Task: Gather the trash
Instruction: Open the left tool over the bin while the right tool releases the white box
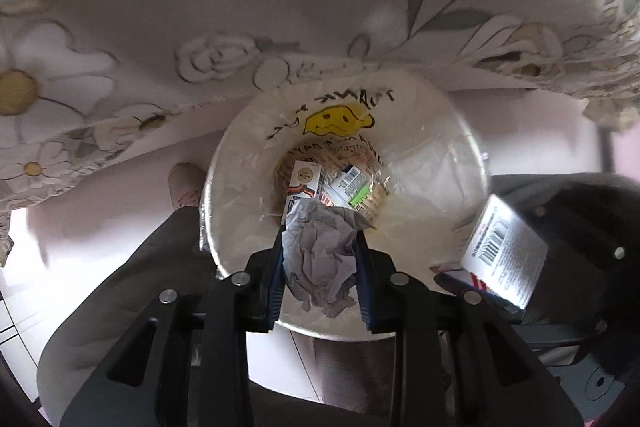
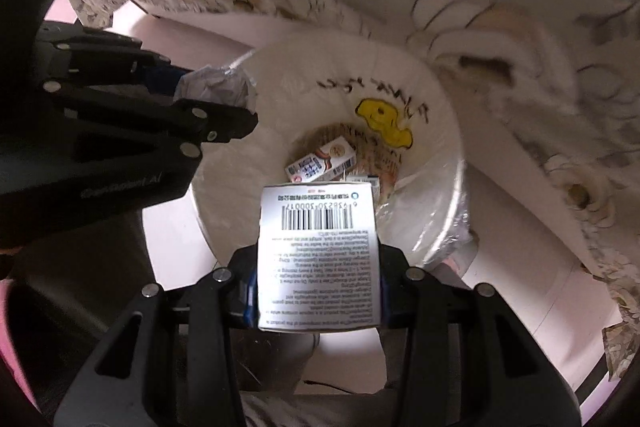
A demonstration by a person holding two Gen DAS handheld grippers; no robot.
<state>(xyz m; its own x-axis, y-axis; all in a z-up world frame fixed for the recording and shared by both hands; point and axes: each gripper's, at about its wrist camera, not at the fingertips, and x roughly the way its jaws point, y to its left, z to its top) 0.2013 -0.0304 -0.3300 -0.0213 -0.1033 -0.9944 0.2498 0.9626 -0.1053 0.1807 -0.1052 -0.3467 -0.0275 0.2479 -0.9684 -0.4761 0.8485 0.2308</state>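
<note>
A white trash bin [image 1: 440, 163] with a clear liner and a yellow smiley stands on the floor below both grippers; it also shows in the right wrist view [image 2: 436, 155]. Cartons and wrappers [image 1: 332, 183] lie at its bottom. My left gripper [image 1: 320, 251] is shut on a crumpled grey paper wad [image 1: 320, 259] above the bin's near rim; the wad also shows in the right wrist view [image 2: 216, 87]. My right gripper [image 2: 316, 291] is shut on a white box with a barcode [image 2: 318, 251], held over the bin; the box also shows in the left wrist view [image 1: 504, 251].
A table with a floral cloth [image 1: 240, 7] overhangs the bin's far side and also shows in the right wrist view [image 2: 500, 7]. A foot in a pale slipper [image 1: 186, 183] stands left of the bin on the light floor.
</note>
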